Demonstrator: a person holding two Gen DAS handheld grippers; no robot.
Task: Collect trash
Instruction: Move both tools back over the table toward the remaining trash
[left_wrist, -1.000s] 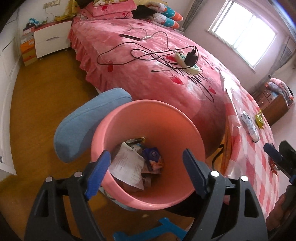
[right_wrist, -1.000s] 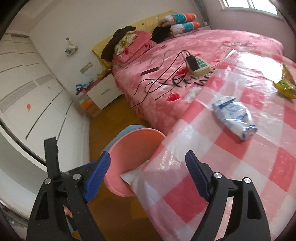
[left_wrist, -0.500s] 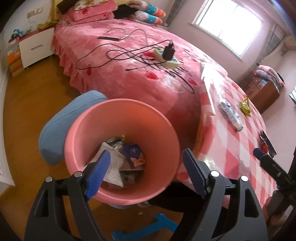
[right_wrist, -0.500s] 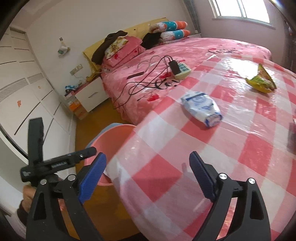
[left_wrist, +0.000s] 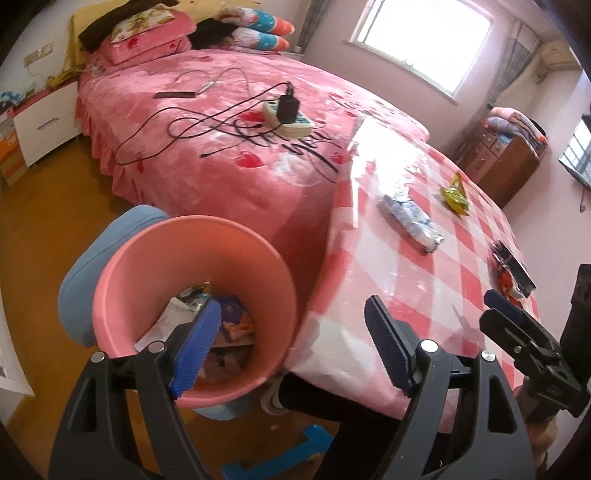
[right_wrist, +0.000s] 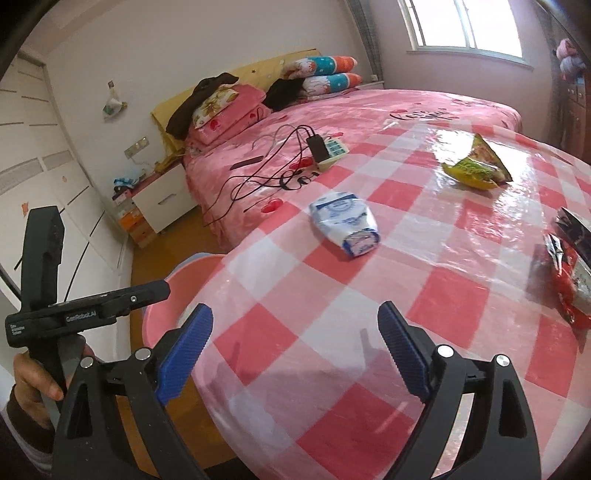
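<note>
My right gripper (right_wrist: 295, 343) hangs over the near edge of the glossy red-and-white checked tablecloth (right_wrist: 369, 295), fingers wide apart and empty. The nearest trash, a crinkly white-and-blue plastic pouch (right_wrist: 345, 223), lies straight ahead and slightly right, its long axis running near-to-far, angled rightward. My left gripper (left_wrist: 291, 343), fingers also apart and empty, hovers at the smooth pink plastic bin (left_wrist: 155, 258) left of the table, so I judge the right hand better placed.
</note>
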